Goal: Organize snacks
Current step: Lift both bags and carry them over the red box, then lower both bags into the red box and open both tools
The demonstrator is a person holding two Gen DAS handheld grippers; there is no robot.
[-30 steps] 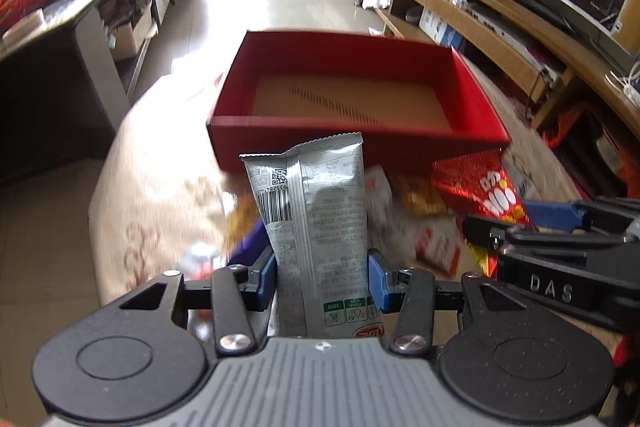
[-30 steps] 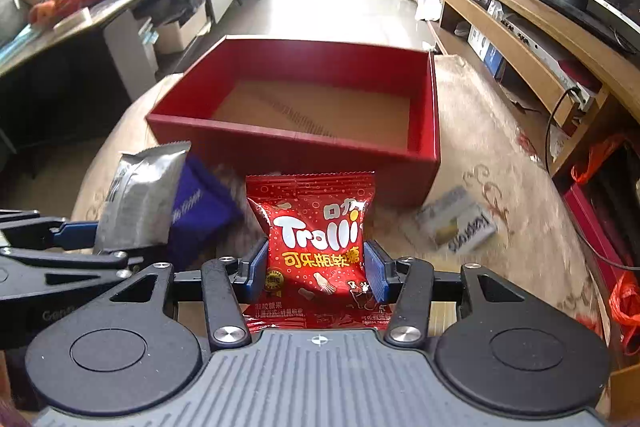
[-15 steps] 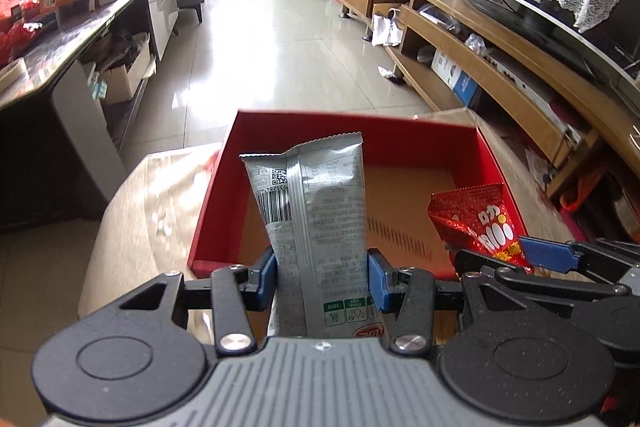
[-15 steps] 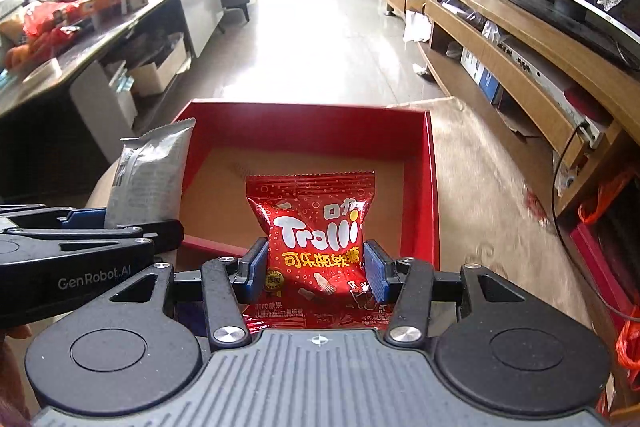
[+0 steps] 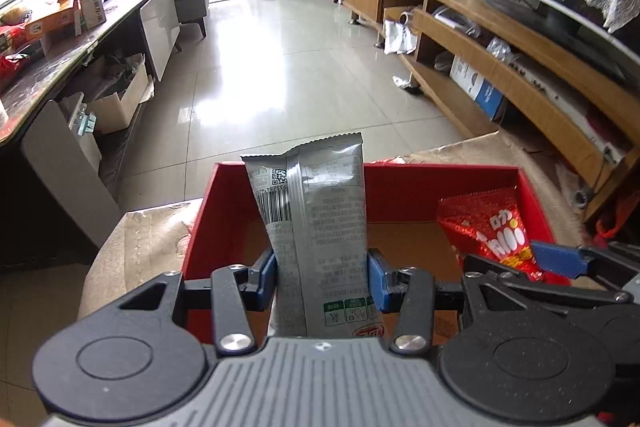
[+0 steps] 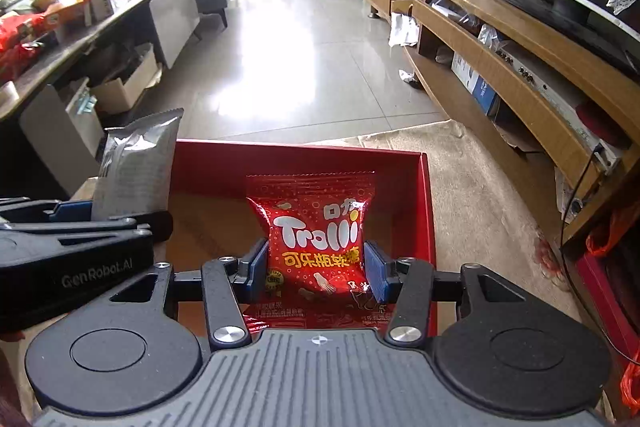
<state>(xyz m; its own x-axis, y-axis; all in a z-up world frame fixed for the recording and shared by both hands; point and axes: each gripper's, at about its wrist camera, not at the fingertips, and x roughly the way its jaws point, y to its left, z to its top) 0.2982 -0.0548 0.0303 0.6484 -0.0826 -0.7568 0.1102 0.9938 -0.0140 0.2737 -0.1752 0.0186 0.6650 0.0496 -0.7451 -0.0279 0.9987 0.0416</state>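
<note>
My left gripper is shut on a tall silver snack packet, held upright over the left part of the red box. The packet also shows in the right wrist view. My right gripper is shut on a red Trolli candy bag, held over the right part of the red box. The bag also shows at the right of the left wrist view. The box's brown cardboard floor shows bare beneath both.
The box sits on a beige patterned cloth. A long wooden TV shelf runs along the right. A cluttered dark counter stands at the left. Tiled floor lies beyond the box.
Both grippers have moved forward and up with their packets, from in front of the box's near wall to over its inside. The loose snacks on the cloth have dropped out of view.
</note>
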